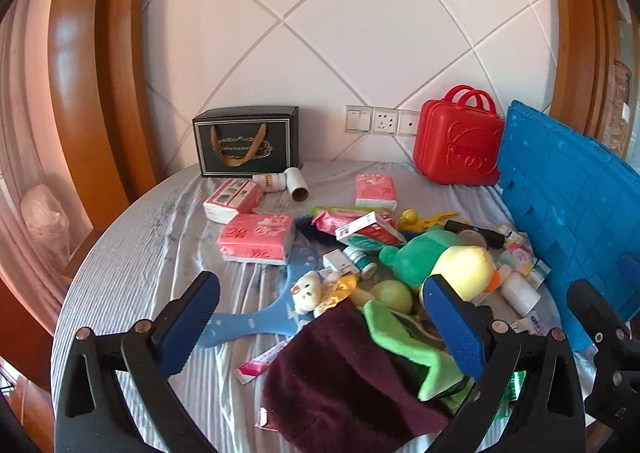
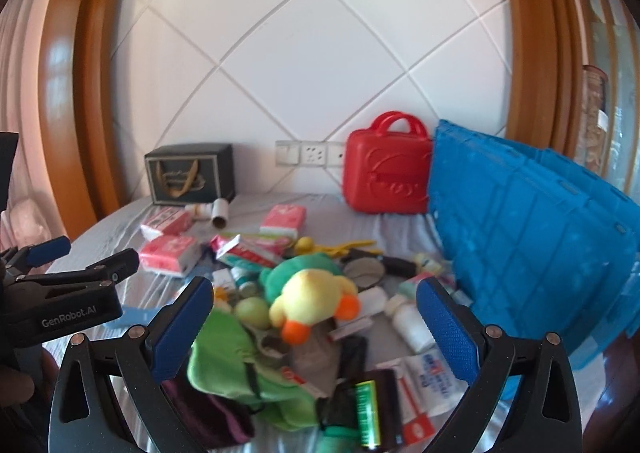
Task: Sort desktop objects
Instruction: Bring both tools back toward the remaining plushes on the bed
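Left wrist view: your left gripper [image 1: 320, 317] hangs with fingers spread and empty above the purple cloth [image 1: 340, 381] and small teddy bear [image 1: 306, 291] at the near edge of the pile on the desk [image 1: 132, 253]. Pick one loose item, not a tangle. Right wrist view: your right gripper [image 2: 316, 327], also spread and empty, frames the yellow duck plush [image 2: 312, 303]. Close on its soft body, lift straight, and clear the blue crate [image 2: 532, 241] beside it.
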Action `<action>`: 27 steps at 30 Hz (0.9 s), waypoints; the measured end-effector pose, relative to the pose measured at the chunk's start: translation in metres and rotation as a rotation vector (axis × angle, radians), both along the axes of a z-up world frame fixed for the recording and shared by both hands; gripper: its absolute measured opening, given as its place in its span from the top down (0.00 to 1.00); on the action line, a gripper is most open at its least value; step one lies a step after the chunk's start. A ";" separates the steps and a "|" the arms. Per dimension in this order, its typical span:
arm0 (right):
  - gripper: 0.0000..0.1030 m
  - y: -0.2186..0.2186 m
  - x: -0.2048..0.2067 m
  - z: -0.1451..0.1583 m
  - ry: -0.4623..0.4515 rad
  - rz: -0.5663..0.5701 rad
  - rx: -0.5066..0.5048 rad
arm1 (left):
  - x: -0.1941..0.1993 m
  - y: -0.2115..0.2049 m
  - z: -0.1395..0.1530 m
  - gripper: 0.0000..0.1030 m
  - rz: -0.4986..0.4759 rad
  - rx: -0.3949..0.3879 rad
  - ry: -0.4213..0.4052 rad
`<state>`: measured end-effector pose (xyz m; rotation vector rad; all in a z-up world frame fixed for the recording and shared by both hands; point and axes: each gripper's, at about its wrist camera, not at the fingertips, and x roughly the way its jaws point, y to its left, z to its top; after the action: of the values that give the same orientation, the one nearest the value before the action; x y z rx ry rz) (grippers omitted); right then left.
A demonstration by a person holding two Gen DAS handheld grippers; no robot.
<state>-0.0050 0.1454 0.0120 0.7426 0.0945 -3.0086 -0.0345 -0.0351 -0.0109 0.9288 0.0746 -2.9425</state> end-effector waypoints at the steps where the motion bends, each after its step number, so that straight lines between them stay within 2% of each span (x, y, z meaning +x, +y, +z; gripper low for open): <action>1: 0.00 -0.006 -0.004 -0.004 -0.011 0.006 -0.001 | 0.001 -0.006 -0.004 0.00 0.006 -0.001 -0.008; 6: 0.00 -0.026 -0.010 -0.023 -0.047 0.015 0.004 | 0.005 -0.030 -0.026 0.00 0.027 0.005 -0.036; 15: 0.00 -0.021 -0.017 -0.067 -0.132 -0.013 0.022 | 0.009 -0.042 -0.078 0.00 0.015 0.012 -0.108; 21: 0.00 -0.024 -0.010 -0.104 -0.171 0.028 0.020 | 0.011 -0.041 -0.112 0.00 0.004 0.001 -0.134; 27: 0.00 -0.042 -0.011 -0.120 -0.165 0.093 0.024 | 0.008 -0.061 -0.138 0.00 0.044 0.002 -0.153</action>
<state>-0.0158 0.1032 -0.1080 0.9576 0.1544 -2.8506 -0.0260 -0.0962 -0.1490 1.1339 0.0897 -2.8210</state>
